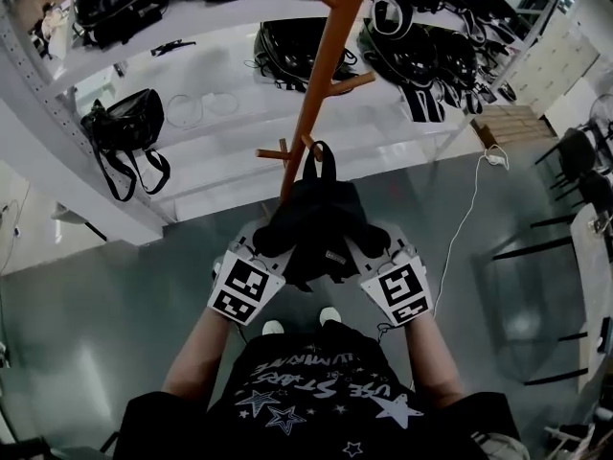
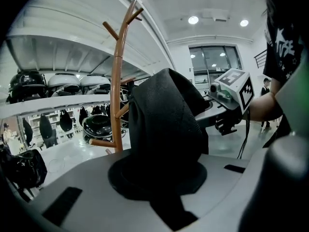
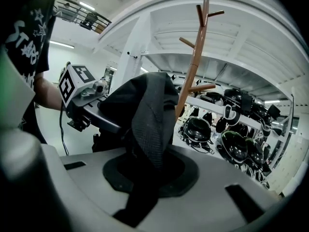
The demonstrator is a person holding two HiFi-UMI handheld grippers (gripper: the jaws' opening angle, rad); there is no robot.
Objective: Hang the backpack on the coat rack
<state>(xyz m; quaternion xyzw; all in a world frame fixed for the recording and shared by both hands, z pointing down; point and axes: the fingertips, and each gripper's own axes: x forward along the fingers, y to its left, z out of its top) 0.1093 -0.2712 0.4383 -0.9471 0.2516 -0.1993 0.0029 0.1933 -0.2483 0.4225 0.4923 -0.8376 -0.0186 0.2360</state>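
A black backpack [image 1: 311,223] hangs in the air between my two grippers, just in front of the brown wooden coat rack [image 1: 321,75]. Its top loop [image 1: 321,161] stands up close to a low peg [image 1: 308,145]; I cannot tell whether it touches the peg. My left gripper [image 1: 261,247] is shut on a black shoulder strap [image 2: 164,124], which fills its jaws [image 2: 157,173]. My right gripper [image 1: 378,247] is shut on the other strap [image 3: 149,115], which runs down between its jaws [image 3: 152,170]. The rack's pole [image 2: 117,81] [image 3: 193,66] rises behind the fabric in both gripper views.
White shelves [image 1: 220,103] behind the rack carry several black bags, one of them [image 1: 129,123] at the left. A white cable [image 1: 469,218] trails over the grey floor at the right. Dark chairs [image 1: 579,161] stand at the far right. The person's shoes [image 1: 302,322] are below the backpack.
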